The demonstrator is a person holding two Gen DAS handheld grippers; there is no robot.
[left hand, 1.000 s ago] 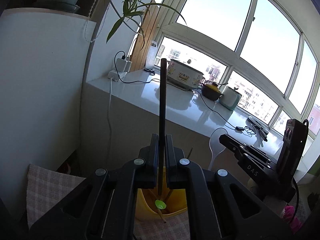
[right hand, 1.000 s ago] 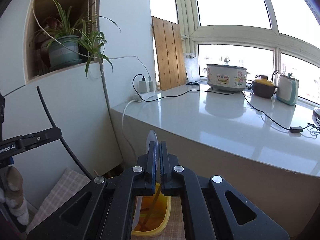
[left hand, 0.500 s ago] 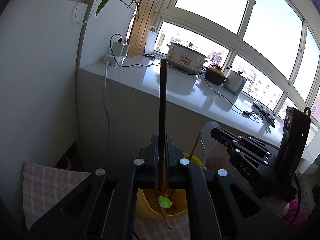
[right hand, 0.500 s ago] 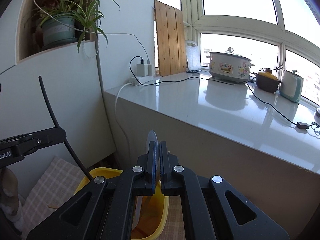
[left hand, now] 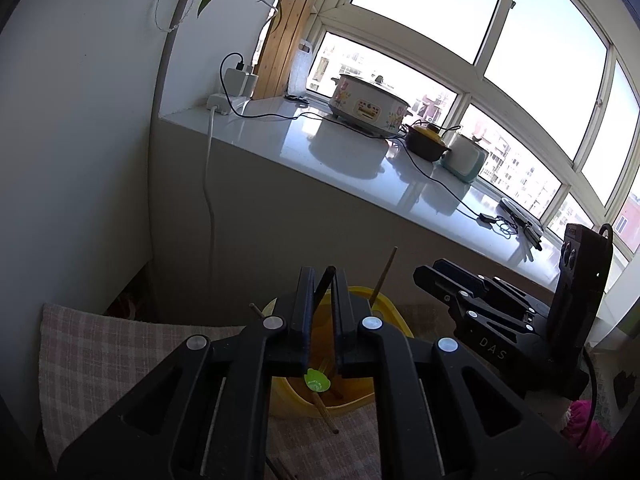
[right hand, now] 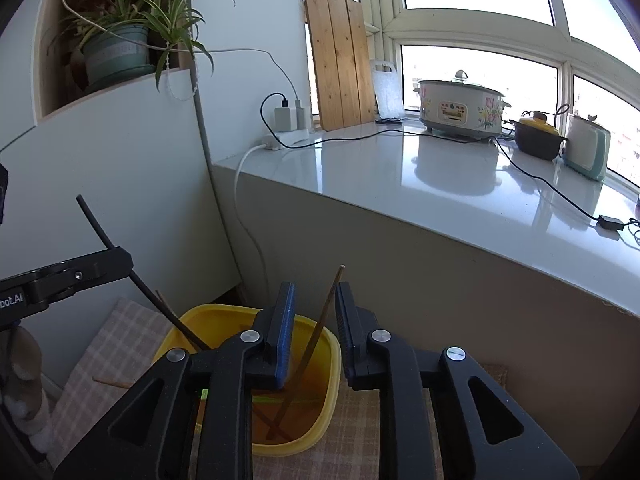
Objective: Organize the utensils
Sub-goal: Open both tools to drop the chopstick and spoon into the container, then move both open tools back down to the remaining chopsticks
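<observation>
Nearest, the left gripper (left hand: 320,308) hovers over a glossy yellow plastic tub (right hand: 328,346), its fingers slightly parted around a thin black chopstick (left hand: 323,285) that leans loosely between them. The right gripper (right hand: 314,330) has its fingers spread wide, holding nothing; a slim wooden chopstick (right hand: 320,328) stands tilted in the tub between them. A small green spoon (left hand: 317,381) lies inside. The tub sits on a woven checked cloth (left hand: 120,356). Beyond, a glossy white tabletop (right hand: 400,172) carries a rounded floral slow cooker (right hand: 462,108).
</observation>
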